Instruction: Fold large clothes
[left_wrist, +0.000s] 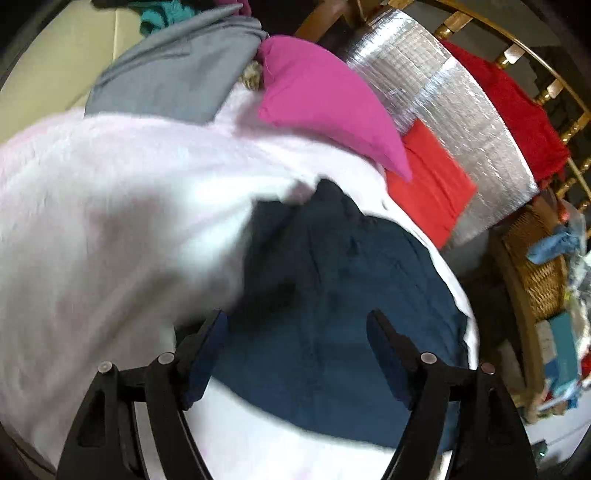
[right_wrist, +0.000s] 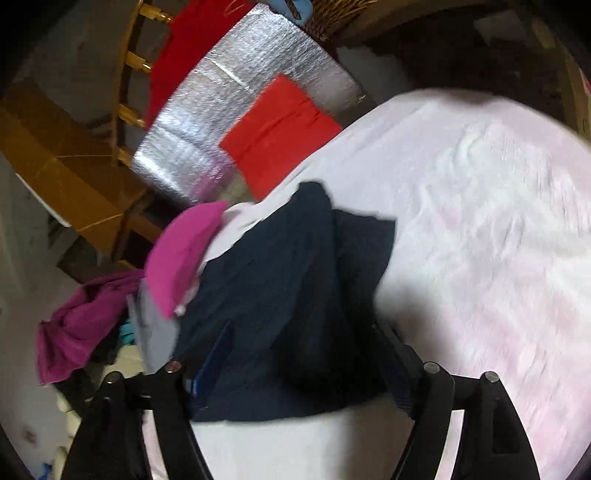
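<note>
A dark navy garment lies crumpled on a fluffy pale pink blanket that covers the surface beneath it. The left hand-held gripper hangs over the near part of the navy cloth with its jaws spread wide, nothing between them. The right hand-held gripper is also spread wide, its two fingers straddling the navy garment's bunched near end (whether the pads press the fabric cannot be told through the blur). A magenta cloth lies at the far edge of the blanket, just beside a grey garment. Beyond them a folded red-orange cloth rests on a silver foil mat, and a deeper red garment hangs on a wooden chair back. A wicker basket stands to the right.
</note>
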